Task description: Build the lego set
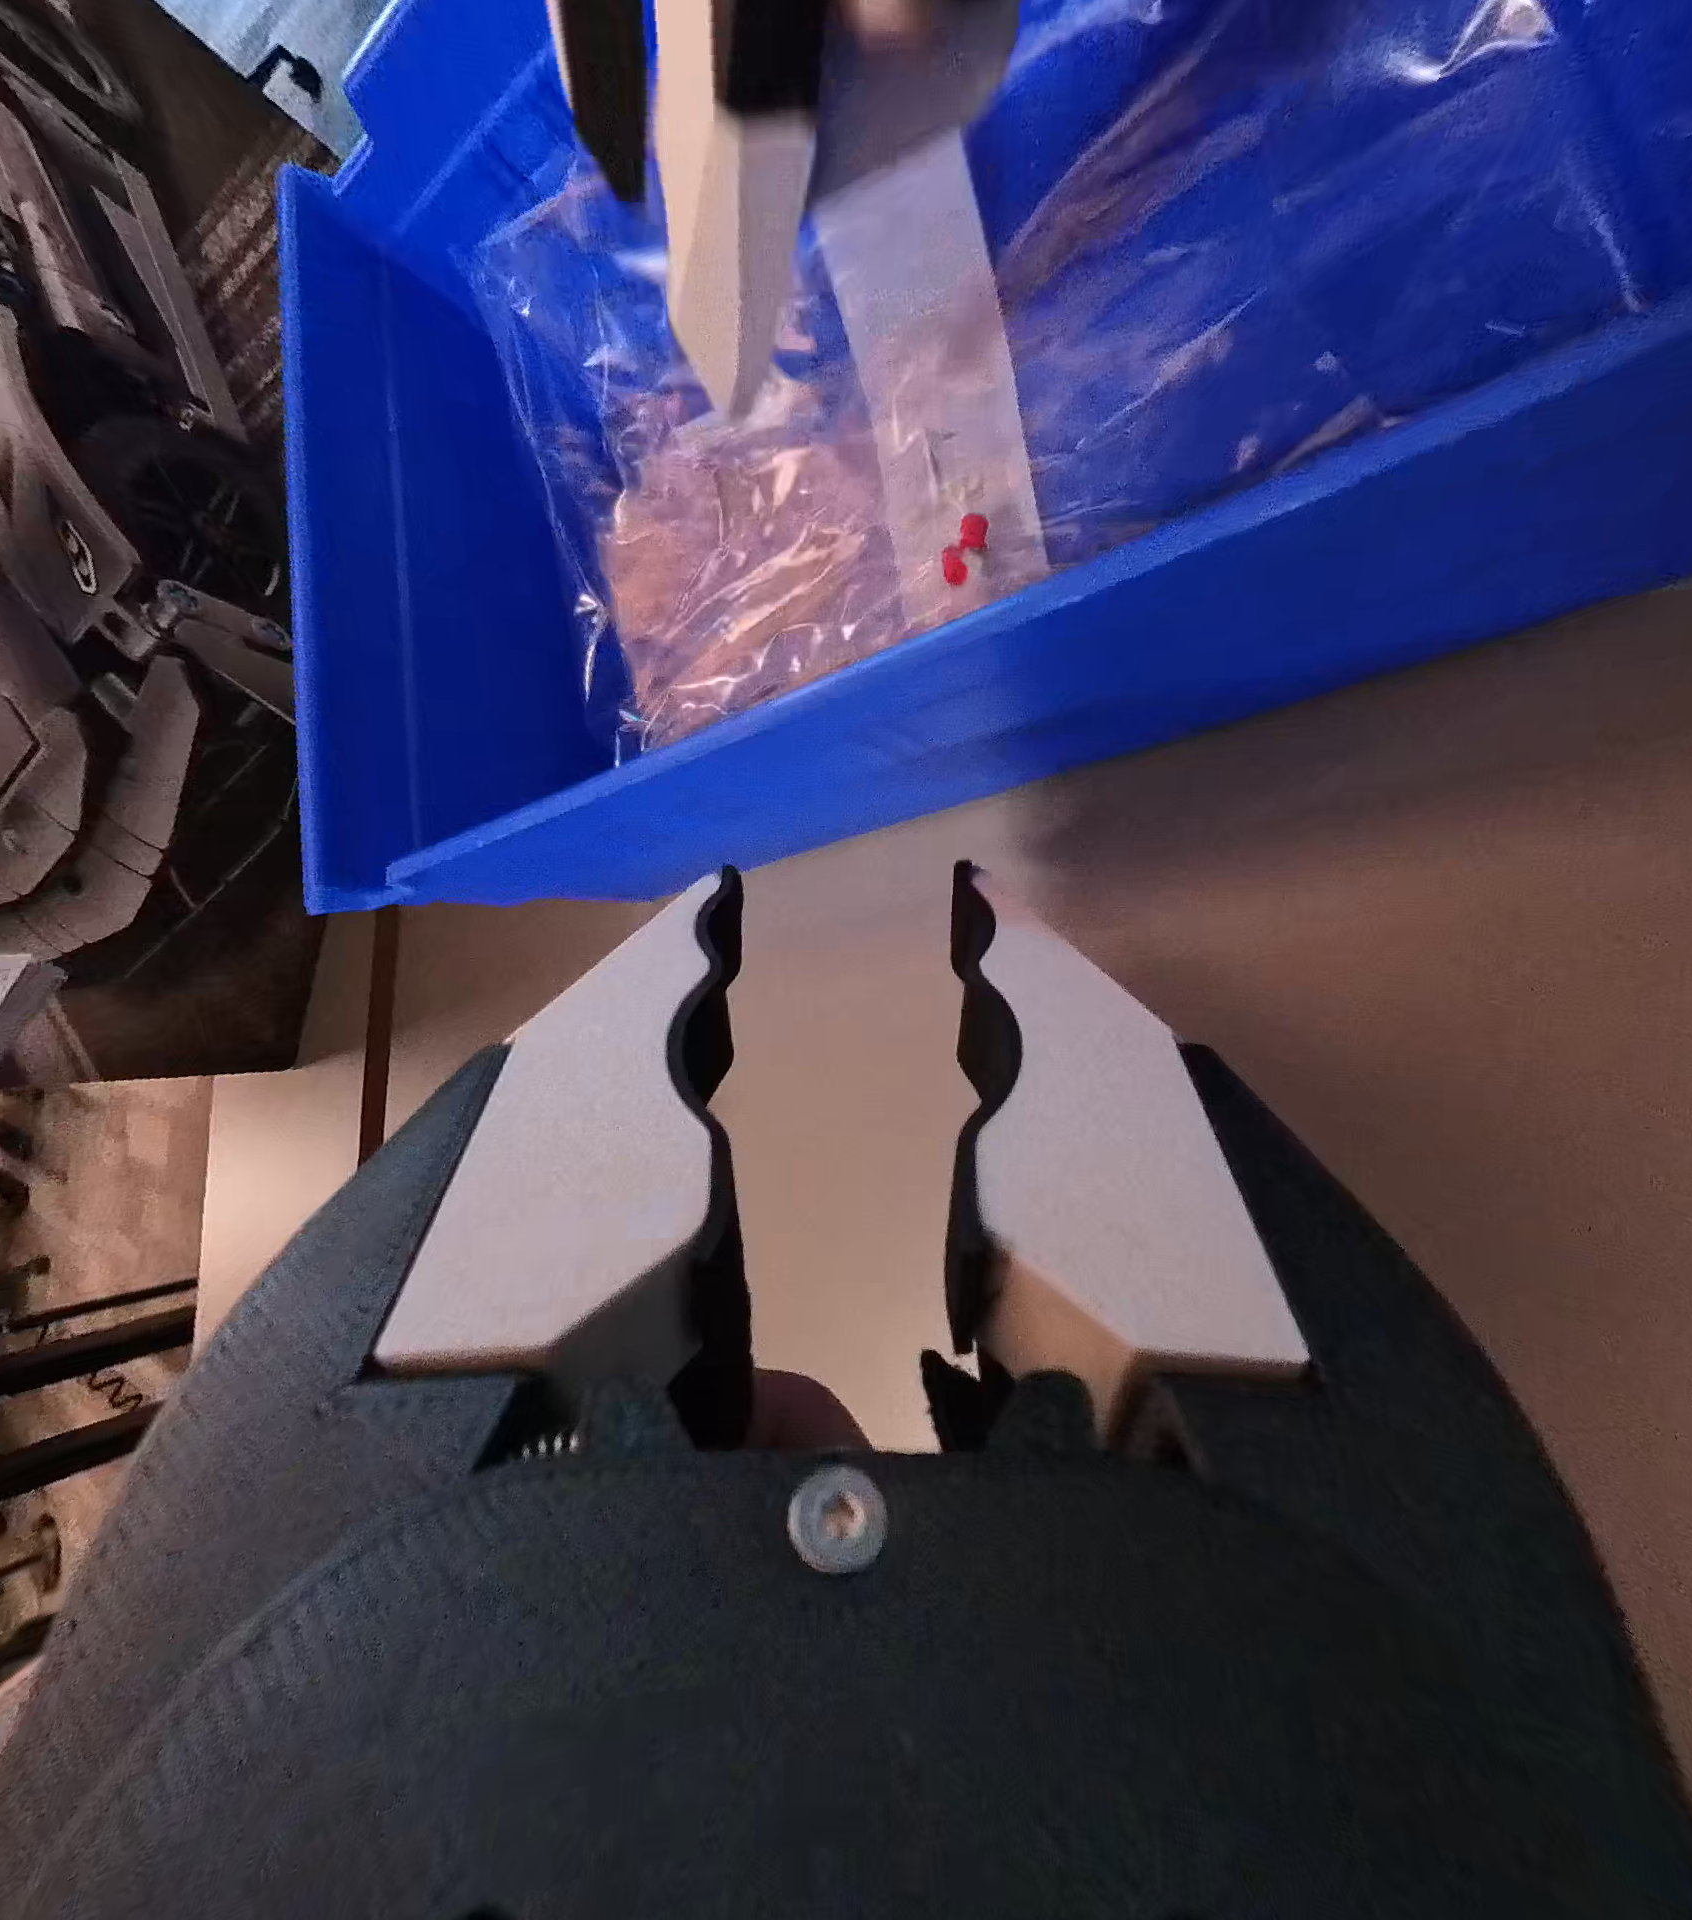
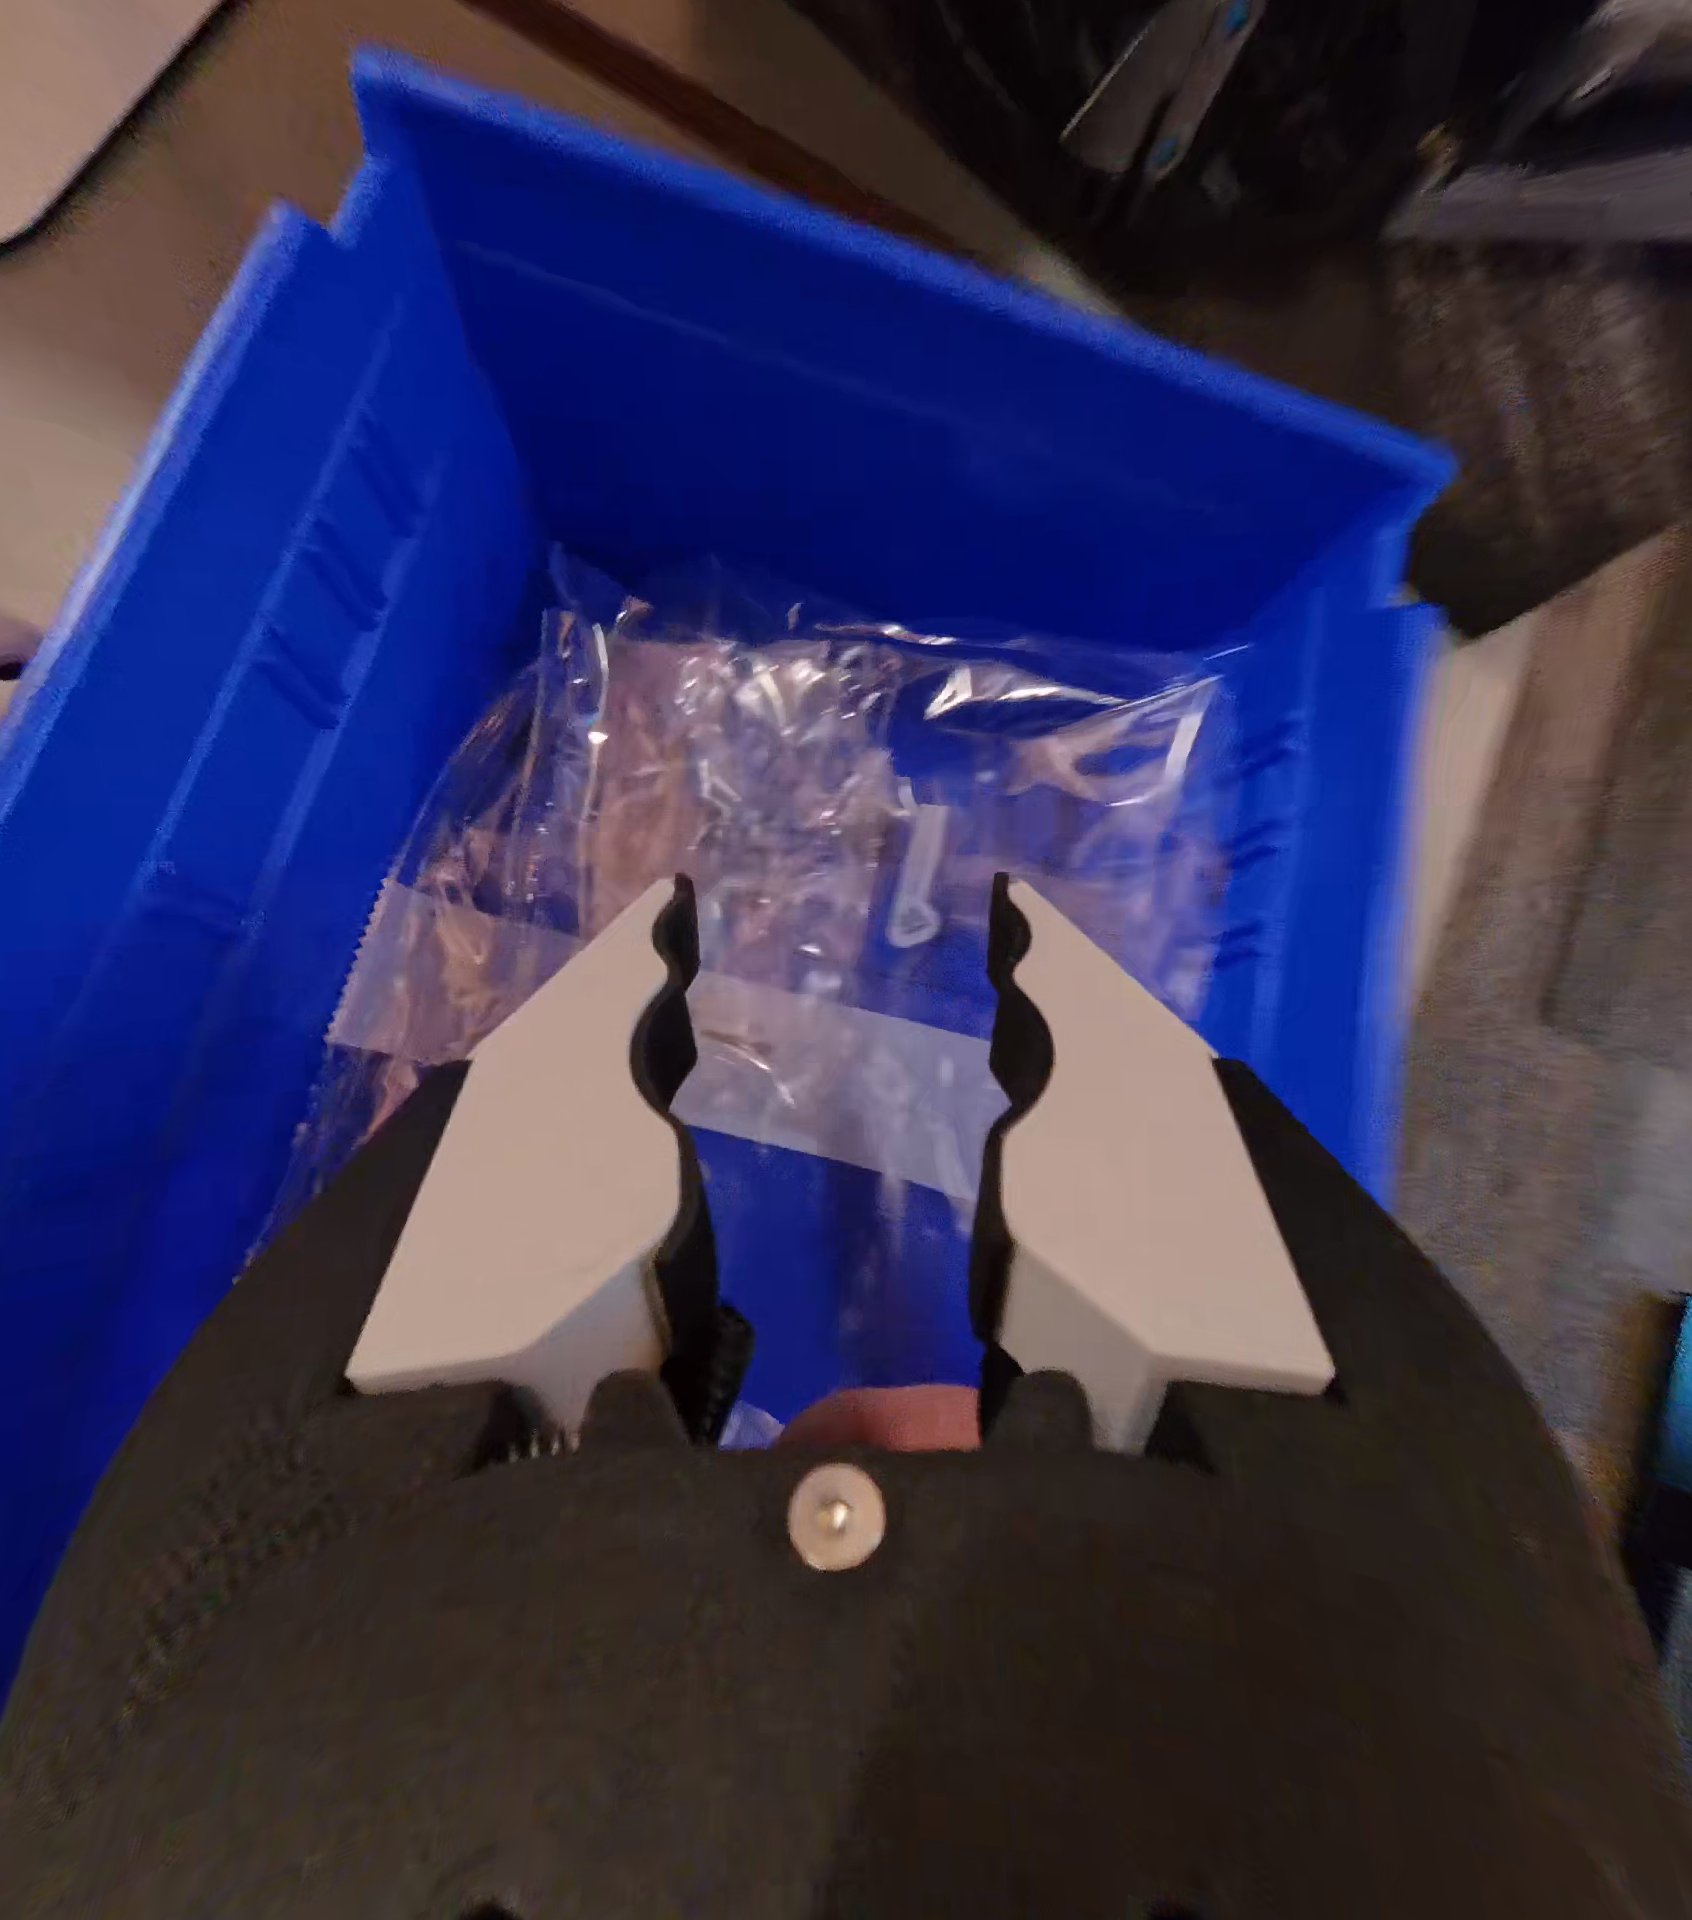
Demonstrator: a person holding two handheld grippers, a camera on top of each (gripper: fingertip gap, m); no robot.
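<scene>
Opening stage of the build, with the parts still bagged. My right gripper (image 2: pixel 837 894) hangs inside the blue plastic bin (image 2: pixel 613 416), its fingers spread apart and empty, aimed down at the clear plastic bag (image 2: pixel 821 748) of Lego pieces that lies on the bin floor. The spread suits the target: I judge that a limp, crinkled film needs a wide gap closing over a raised fold, not a narrow pinch.

My left gripper (image 1: pixel 842 883) waits outside the bin, just short of its near rim (image 1: pixel 925 727), over the tan tabletop (image 1: pixel 1444 935). Its fingers are likewise parted and hold nothing. I read this as a standby post, near enough to steady the bin or take the bag's other edge for tearing.

In the left wrist view the right gripper's tips descend onto the bag, whether touching it I cannot tell, and two small red pieces (image 1: pixel 961 549) show through the film. A printed box or booklet showing a grey car model (image 1: pixel 42 520) lies beside the bin.
</scene>
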